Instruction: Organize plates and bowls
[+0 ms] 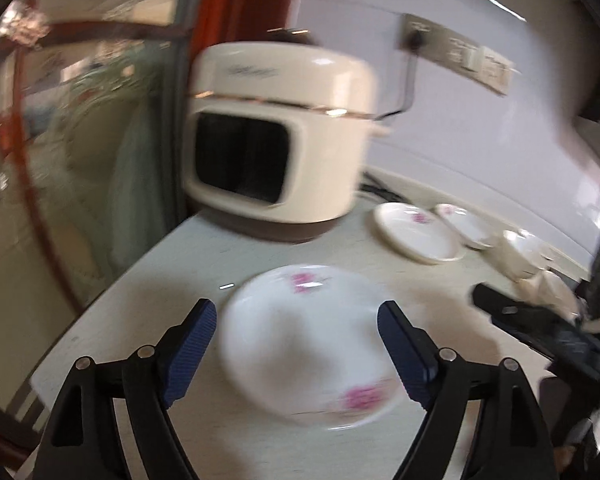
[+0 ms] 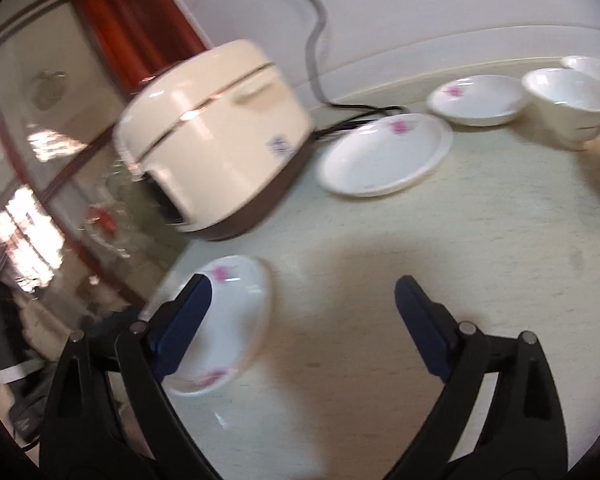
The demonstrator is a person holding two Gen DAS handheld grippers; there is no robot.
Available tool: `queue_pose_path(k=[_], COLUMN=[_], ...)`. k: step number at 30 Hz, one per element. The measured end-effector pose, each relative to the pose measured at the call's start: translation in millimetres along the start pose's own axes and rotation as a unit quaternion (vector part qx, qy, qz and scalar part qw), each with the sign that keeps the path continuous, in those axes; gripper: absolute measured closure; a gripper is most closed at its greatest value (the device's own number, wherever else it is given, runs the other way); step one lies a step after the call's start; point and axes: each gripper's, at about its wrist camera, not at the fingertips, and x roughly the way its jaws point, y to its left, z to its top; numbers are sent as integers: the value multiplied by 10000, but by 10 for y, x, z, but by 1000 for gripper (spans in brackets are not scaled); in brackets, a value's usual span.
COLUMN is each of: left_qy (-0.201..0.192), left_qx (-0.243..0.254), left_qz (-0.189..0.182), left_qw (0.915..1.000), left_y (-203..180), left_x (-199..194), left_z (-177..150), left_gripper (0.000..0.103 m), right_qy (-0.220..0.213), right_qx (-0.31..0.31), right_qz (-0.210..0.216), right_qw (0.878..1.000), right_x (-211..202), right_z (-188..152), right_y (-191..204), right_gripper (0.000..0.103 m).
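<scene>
The left gripper [image 1: 296,344] is hovering with its fingers [image 1: 194,344] standing wide apart on either side of a white flowered plate [image 1: 304,356], not pressing on it. That plate is lying flat on the pale bench [image 1: 180,256], just in front of the cream rice cooker [image 1: 276,132], which is the nearest big thing in the way. The right gripper [image 2: 300,328] is also hanging with its fingers [image 2: 424,328] spread wide and nothing between them but bare bench; its left finger is sitting in front of the same plate [image 2: 236,320].

To the right of the rice cooker a second flowered plate [image 2: 384,156] is resting flat, almost touching the cooker's brown base. Beyond it a smaller shallow dish [image 2: 476,98] is lying, then a white bowl [image 2: 568,100] and more bowls crowding at the edge of sight. The cooker's dark cord [image 2: 356,114] is trailing along the bench behind the second plate and up the wall. Everything is somewhat blurred.
</scene>
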Motion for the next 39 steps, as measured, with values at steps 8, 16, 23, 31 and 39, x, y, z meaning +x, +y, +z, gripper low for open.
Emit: queue_pose_path(k=[8, 16, 23, 31, 39], left_qy=[-166, 228, 557, 899, 977], left_qx=[15, -864, -774, -1001, -924], left_qz=[-610, -216, 282, 698, 645], left_qw=[9980, 9958, 9950, 9884, 9888], left_y=[-836, -1206, -1222, -991, -1031], left_x=[302, 1206, 1794, 2039, 2075], left_z=[469, 844, 896, 786, 727], left_gripper=[13, 13, 13, 13, 13], right_qy=[157, 66, 184, 577, 1005], right_qx=[-303, 359, 485, 18, -778], right_qz=[-1172, -863, -603, -769, -1086], right_qw=[9925, 9956, 9968, 9954, 9859], right_x=[-124, 83, 428, 971, 1182], right_z=[413, 738, 990, 1216, 1097], right_y=[-394, -973, -1105, -964, -699], right_gripper=[9, 9, 9, 17, 69])
